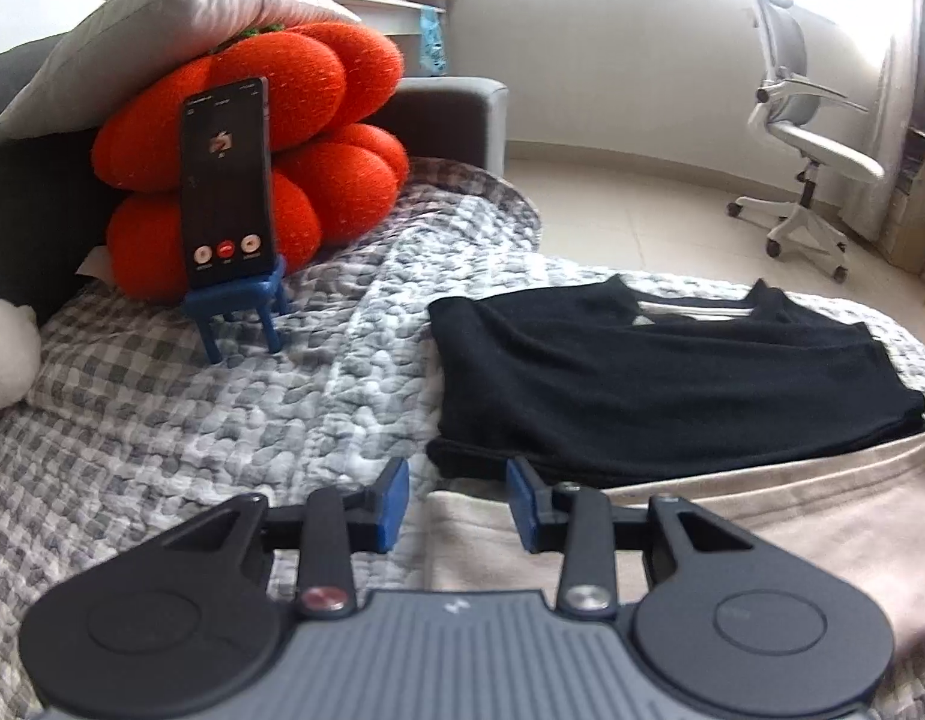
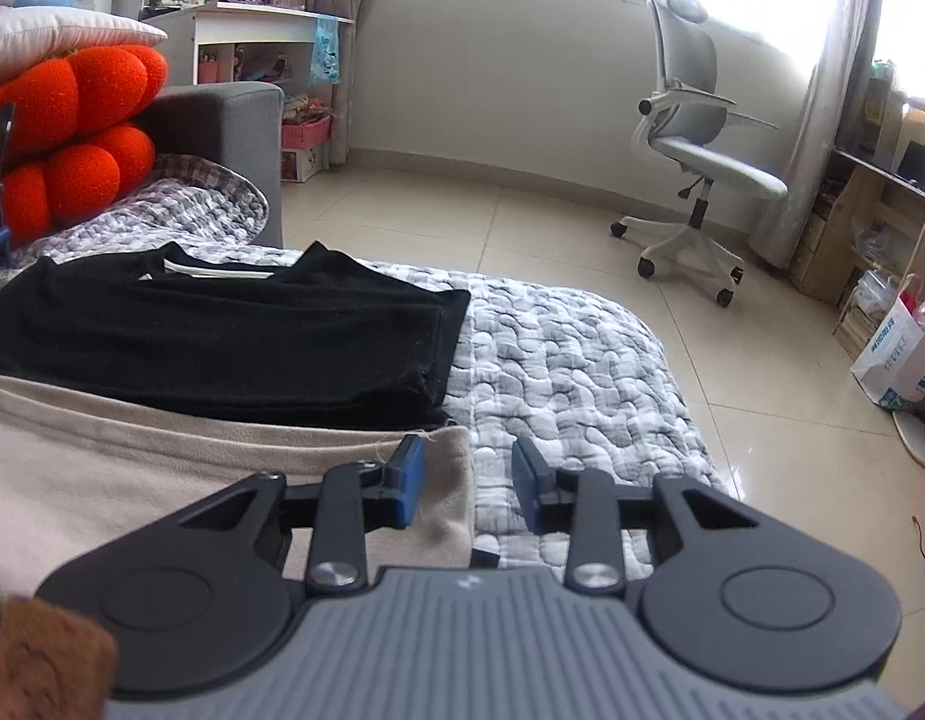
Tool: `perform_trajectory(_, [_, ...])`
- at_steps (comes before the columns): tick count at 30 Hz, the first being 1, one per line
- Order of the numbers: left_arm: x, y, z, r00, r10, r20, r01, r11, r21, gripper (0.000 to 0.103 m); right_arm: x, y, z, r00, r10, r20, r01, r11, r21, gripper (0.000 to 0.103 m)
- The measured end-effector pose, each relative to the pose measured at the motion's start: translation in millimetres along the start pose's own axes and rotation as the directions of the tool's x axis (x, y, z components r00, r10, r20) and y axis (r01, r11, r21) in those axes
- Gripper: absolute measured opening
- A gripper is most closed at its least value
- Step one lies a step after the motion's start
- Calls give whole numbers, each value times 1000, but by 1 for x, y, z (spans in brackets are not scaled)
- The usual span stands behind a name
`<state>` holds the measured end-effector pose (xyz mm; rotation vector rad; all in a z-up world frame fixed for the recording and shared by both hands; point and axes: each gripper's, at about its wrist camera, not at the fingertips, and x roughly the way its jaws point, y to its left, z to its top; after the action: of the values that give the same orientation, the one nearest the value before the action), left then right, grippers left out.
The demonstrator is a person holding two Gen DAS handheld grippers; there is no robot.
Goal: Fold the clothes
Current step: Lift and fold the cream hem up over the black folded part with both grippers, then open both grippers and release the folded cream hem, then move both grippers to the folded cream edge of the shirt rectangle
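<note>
A folded black garment (image 1: 660, 384) lies on the checked quilt (image 1: 234, 414); the right wrist view shows the same black garment (image 2: 222, 336). In front of it lies a beige garment (image 1: 780, 516), spread flat, and the right wrist view takes in that beige garment (image 2: 132, 468) too. My left gripper (image 1: 459, 501) hovers over the beige garment's left corner, jaws apart, the pads not pressing the cloth. My right gripper (image 2: 471, 483) stands over its right corner, jaws apart, with the cloth edge under the gap and not pinched.
A phone (image 1: 225, 180) leans on a small blue stool (image 1: 237, 309) against stacked orange pumpkin cushions (image 1: 294, 138). A grey sofa arm (image 2: 222, 120) stands behind. A white office chair (image 2: 696, 138) is on the tiled floor (image 2: 522, 234), beyond the quilt's edge.
</note>
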<state>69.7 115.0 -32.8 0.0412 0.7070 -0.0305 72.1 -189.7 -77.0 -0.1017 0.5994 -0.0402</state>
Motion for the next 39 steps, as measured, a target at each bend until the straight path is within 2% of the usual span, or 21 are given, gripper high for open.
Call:
perform_trajectory(4, [-9,-30,-7,990,-138,0,137,981,137,37,-7,21,-1,989,147,-19,-148,989,-28,36])
perform_trajectory(7, [-16,-52,-16,968,-248,-20,246,938,246,37,-9,47,-8,964,261,-49,-265,960,-89,36])
perform_trajectory(10, [-20,-67,-26,943,-329,-58,329,886,327,37,-13,70,-15,938,338,-71,-345,927,-148,36])
perform_trajectory(12, [-18,-72,-32,937,-337,-95,348,863,366,37,-15,81,-20,923,375,-85,-384,906,-175,36])
perform_trajectory(16, [-8,-76,-46,936,-299,-184,351,826,441,37,-15,86,-30,915,391,-102,-404,893,-200,37])
perform_trajectory(18, [-12,-70,-52,935,-305,-179,354,808,471,38,-16,76,-32,912,400,-93,-411,894,-178,38])
perform_trajectory(23, [-18,-40,-52,920,-322,-223,389,813,433,45,-18,40,-39,910,409,-74,-414,906,-88,37])
perform_trajectory(27, [-16,-17,-48,897,-359,-258,434,823,366,49,-23,8,-46,912,406,-55,-406,914,7,36])
perform_trajectory(30, [-14,-8,-48,880,-382,-281,463,819,338,50,-28,-11,-51,920,389,-54,-387,921,40,36])
perform_trajectory(33, [-16,0,-52,871,-385,-304,476,813,336,51,-33,-28,-54,918,391,-64,-387,919,73,34])
perform_trajectory(35, [-17,5,-51,868,-389,-309,479,819,315,51,-35,-37,-56,923,376,-76,-369,925,97,35])
perform_trajectory(39, [-20,12,-49,869,-388,-308,471,840,269,52,-40,-49,-56,917,390,-84,-379,917,127,34])
